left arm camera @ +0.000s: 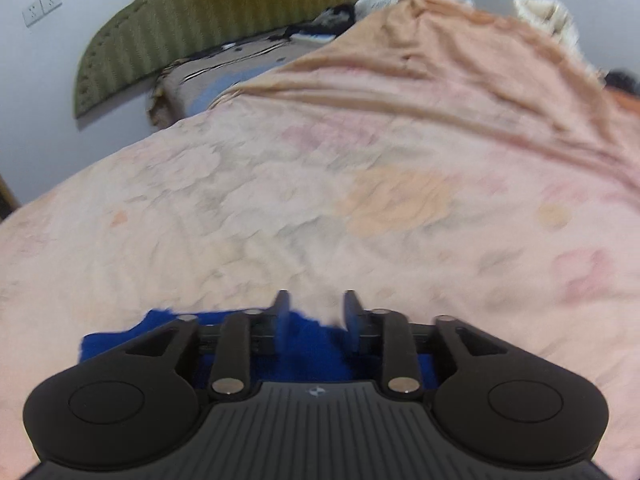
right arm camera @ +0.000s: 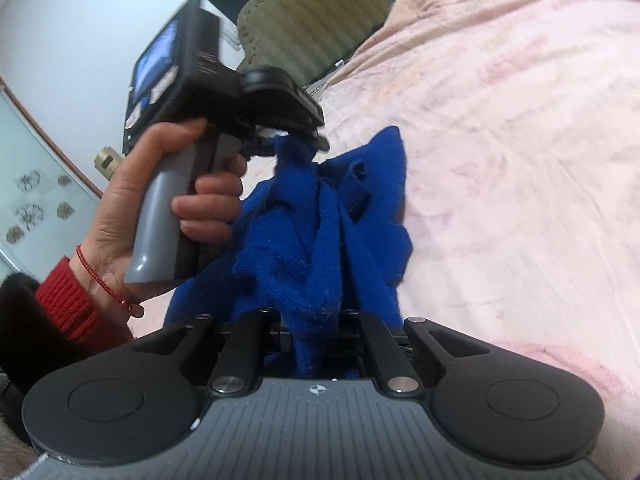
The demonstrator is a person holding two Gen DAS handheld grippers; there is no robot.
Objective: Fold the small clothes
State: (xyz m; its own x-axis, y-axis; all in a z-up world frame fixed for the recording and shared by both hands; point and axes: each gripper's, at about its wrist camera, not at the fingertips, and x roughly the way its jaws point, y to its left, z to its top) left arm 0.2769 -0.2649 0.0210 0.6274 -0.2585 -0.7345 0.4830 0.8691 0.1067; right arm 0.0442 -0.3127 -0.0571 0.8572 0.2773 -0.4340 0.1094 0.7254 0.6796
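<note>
Blue knit garment point(right arm camera: 320, 216), bunched and crumpled, strung between the two grippers, lower part draped onto the pink bed cover point(right arm camera: 520, 160). Not laid flat yet; no fold visible.

Right hand-held gripper point(right arm camera: 316, 320): clamped on a gathered bunch of the knit, fabric filling the gap between the jaws and spilling back toward the camera body.

Left hand-held gripper point(left arm camera: 316, 312): fingers point(left arm camera: 282, 312) standing apart in the left wrist view, blue cloth below and between them, no pinch visible there. From the right wrist view a twisted corner of the garment sits right at its tip, but can't tell whether that corner is gripped or just resting against it.

Person's hand point(right arm camera: 160, 208) wrapped round the left gripper's grey handle, red cuff at the wrist.

Step, as judged: spreading phase, garment being brought down to the bed ahead of the first fold.

Next move likely needs: both ends pulled apart to take out the bunching, cloth set flat on the cover, then regrip at an edge or corner. Left side to be re-pinched first if it has let go.

Background: green padded headboard point(left arm camera: 224, 20), clutter at the bed's far end.
</note>
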